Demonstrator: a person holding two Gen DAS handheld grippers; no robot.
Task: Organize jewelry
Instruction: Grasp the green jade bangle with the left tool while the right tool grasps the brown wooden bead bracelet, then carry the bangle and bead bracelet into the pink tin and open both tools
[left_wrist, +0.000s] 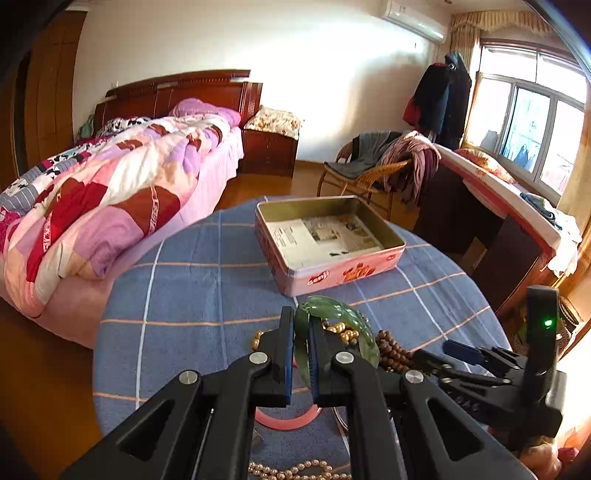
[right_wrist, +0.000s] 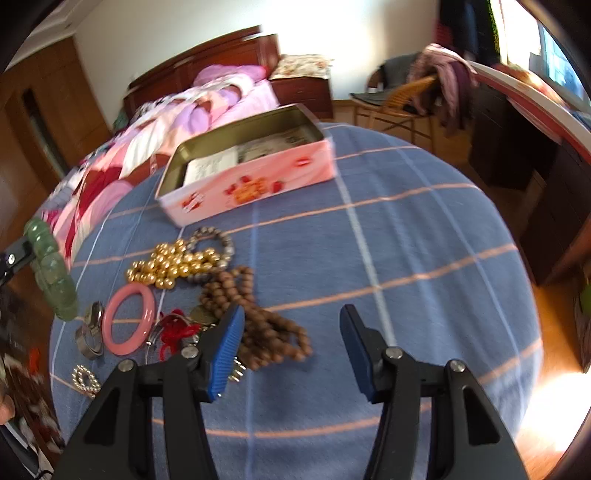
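- Left gripper (left_wrist: 301, 354): pads clamped on the green translucent stone bangle (left_wrist: 334, 314), held up in the air on the near side of the pink rectangular metal tin (left_wrist: 332, 275), above the jewelry pile.
- Bangle prob. rigid, smooth, slippery & brittle: a drop could chip it. Grip across the band w/ flat pads, as now; lower into the tin, don't let it fall.
- Right gripper (right_wrist: 291, 343): jaws wide apart, empty, near side of the tin, just by the brown wooden bead strand (right_wrist: 255, 314).
- Strand looks limp & light: pinch a bunch, not one bead.
- Tin is open, paper-lined.
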